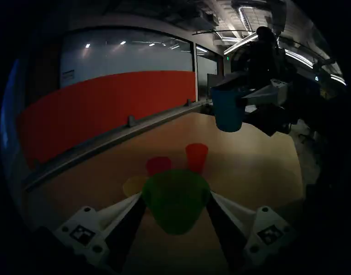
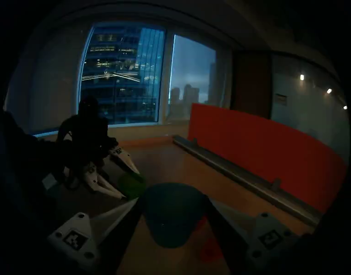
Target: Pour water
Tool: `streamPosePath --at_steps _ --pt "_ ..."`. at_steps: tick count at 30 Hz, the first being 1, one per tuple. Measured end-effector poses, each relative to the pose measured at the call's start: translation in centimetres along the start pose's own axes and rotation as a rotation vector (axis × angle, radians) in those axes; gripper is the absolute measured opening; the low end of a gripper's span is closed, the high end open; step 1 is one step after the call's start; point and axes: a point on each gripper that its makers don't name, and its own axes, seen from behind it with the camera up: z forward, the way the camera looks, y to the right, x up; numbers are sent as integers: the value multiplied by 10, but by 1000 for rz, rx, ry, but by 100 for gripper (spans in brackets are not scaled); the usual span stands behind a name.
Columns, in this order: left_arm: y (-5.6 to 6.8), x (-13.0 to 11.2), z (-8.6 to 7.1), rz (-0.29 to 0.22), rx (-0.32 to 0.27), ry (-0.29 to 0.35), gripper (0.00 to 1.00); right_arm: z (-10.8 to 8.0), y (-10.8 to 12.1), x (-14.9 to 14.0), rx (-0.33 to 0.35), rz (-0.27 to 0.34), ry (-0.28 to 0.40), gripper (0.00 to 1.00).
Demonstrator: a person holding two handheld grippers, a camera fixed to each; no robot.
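Operator: Report the left tool (image 1: 175, 195) status.

Technician: In the left gripper view, both fingers press on the sides of a green cup (image 1: 176, 206). The cup sits between them with its open mouth facing the camera. The pictures are too dim to tell whether it holds water.

Operator: List the items on the counter (image 1: 262, 160), left to right.

Technician: A yellow item (image 1: 134, 185) lies just beside the left finger; it is too dim to identify further. A red cup (image 1: 158, 165) stands directly behind the green cup's rim. An orange cup (image 1: 196, 157) stands next to it on the right. A red panel (image 1: 106, 107) with a grey rail (image 1: 129, 128) at its base runs along the counter's far edge.

Operator: And the right tool (image 1: 235, 98)?

Technician: In the same view it appears at the upper right, gripping a blue cup (image 1: 228, 110) held above the counter, well apart from the green cup.

Operator: Confirm this from the right gripper view.

Technician: At the left, a dark figure (image 2: 86, 133) holds the left tool with the green cup. In the centre foreground, the blue cup is clamped between the right tool's two fingers, mouth towards the camera. A red shape (image 2: 211, 250) shows on the counter below it. A window (image 2: 125, 73) lies beyond, and the red panel runs along the right.
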Motion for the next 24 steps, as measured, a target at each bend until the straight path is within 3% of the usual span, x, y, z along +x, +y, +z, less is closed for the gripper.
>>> streamPosePath --at_steps 24 --pt "6 -42 6 -11 -21 -114 88 21 -6 -75 48 -7 -207 96"
